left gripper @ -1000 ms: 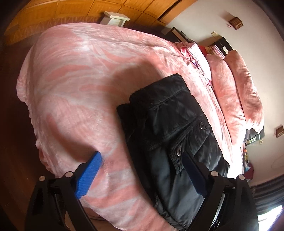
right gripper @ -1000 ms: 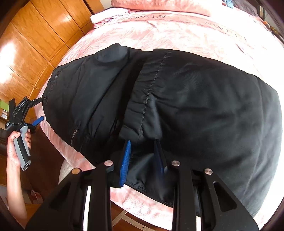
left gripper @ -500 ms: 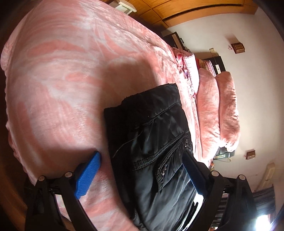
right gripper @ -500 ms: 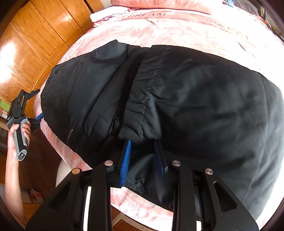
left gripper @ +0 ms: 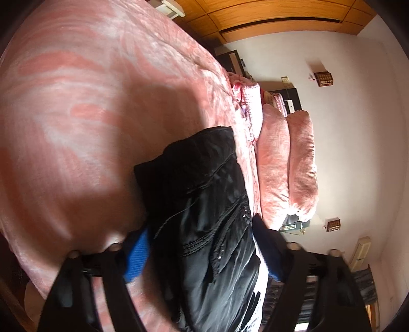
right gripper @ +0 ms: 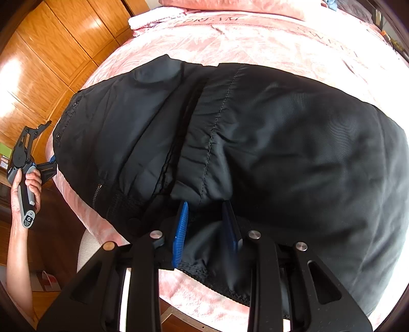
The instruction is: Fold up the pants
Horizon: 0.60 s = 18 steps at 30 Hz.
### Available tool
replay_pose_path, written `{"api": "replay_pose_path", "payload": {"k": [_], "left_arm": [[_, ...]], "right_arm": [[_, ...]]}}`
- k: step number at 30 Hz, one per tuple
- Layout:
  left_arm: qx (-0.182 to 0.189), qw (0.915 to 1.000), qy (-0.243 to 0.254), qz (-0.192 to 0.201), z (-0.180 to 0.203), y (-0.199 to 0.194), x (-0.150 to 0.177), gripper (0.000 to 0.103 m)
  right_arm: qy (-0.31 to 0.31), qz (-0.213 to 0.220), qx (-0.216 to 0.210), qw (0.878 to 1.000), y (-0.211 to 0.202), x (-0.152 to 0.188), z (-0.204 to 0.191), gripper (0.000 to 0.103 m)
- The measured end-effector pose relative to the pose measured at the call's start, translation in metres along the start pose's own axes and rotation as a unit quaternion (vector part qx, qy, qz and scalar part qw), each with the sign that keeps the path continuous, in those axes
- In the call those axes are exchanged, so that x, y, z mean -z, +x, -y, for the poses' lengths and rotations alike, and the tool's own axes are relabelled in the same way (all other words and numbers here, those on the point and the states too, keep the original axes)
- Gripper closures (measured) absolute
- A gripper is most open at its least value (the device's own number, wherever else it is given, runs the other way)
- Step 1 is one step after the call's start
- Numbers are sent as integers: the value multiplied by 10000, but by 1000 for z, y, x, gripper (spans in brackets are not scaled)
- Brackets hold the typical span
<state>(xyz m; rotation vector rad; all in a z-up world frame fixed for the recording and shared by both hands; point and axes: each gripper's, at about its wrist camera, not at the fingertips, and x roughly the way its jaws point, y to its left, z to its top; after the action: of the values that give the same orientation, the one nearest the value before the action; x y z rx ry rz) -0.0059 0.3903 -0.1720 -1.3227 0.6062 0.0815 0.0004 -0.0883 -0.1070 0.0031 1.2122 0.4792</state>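
Black pants (right gripper: 268,143) lie folded across a pink bed. In the right wrist view my right gripper (right gripper: 205,204) is shut on a bunch of their fabric near the bed's front edge. The fabric fills the gap between the blue pads (right gripper: 180,229). My left gripper (left gripper: 202,227) is rolled on its side at the pants' (left gripper: 204,194) end with the button pocket. Its jaws are closing with the folded layers between them, and I cannot see them pinch the fabric. The right wrist view shows a hand (right gripper: 28,184) holding that left gripper (right gripper: 49,153) at the pants' left edge.
The pink bedspread (left gripper: 89,102) spreads wide beyond the pants. Pink pillows (left gripper: 288,166) lie at the headboard by a white wall. Wooden wardrobe doors (right gripper: 43,63) stand to the left of the bed. A folded white cloth (right gripper: 150,19) rests at the far corner.
My left gripper rolled, sank and came in on the pants' edge. Its pads now stand closer together with the folded layers between them. The right gripper kept still, holding its fabric.
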Motion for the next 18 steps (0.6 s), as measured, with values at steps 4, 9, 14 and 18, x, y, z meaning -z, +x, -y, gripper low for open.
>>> {"api": "replay_pose_path", "payload": {"k": [4, 9, 14, 18], "left_arm": [[236, 9988, -425, 36, -17, -2, 3, 65], [-102, 9993, -373, 0, -12, 10, -1, 57], [925, 9954, -267, -22, 7, 13, 5, 56], [467, 9989, 3, -81, 14, 25, 6, 57]], "right_arm": [[-18, -2, 54, 10000, 2, 0, -3, 74], [-2, -16, 72, 10000, 4, -1, -6, 74], [-2, 3, 82, 10000, 5, 0, -8, 74], [3, -26, 84, 10000, 6, -1, -7, 74]]}}
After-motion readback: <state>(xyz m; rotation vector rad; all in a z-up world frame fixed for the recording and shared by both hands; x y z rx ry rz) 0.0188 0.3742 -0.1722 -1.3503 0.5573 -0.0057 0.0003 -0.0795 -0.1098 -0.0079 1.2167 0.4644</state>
